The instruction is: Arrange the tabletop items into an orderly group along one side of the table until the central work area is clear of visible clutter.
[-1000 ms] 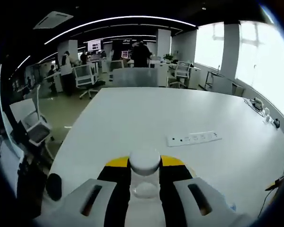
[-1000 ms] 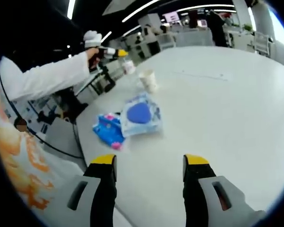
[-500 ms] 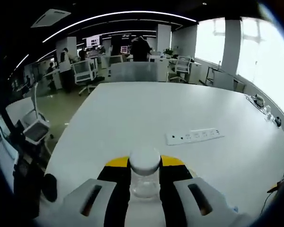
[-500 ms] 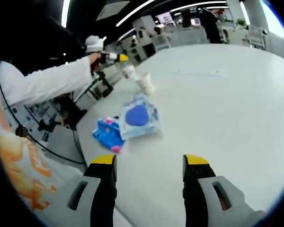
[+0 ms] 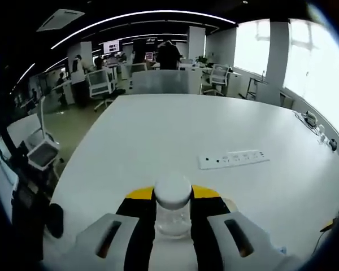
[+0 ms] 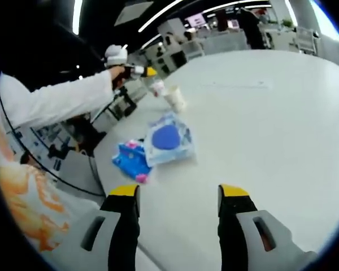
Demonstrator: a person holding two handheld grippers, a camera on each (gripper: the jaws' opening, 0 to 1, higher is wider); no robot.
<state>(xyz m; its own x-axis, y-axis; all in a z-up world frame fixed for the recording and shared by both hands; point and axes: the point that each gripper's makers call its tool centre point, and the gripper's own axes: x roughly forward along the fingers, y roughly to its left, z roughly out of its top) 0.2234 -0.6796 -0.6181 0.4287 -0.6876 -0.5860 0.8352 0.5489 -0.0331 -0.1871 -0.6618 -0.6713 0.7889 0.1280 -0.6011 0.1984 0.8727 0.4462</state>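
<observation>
While the left gripper [image 5: 172,195] is clamped on a clear jar with a white lid [image 5: 172,204], held above the white table [image 5: 175,135], a white power strip [image 5: 233,159] lies further out. Right gripper [image 6: 178,195] has jaws spread, nothing between them. Ahead of it on the table: blue-and-pink packet [image 6: 131,160] touching a clear pouch with a blue disc [image 6: 168,137], paper cup [image 6: 174,97] beyond. Left gripper also visible far left, at the end of a white sleeve [image 6: 56,101].

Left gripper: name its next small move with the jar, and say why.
Probably lower the jar beside the paper cup and set it down. The left gripper is shut on it above the table edge, where the blue packets already lie grouped.
</observation>
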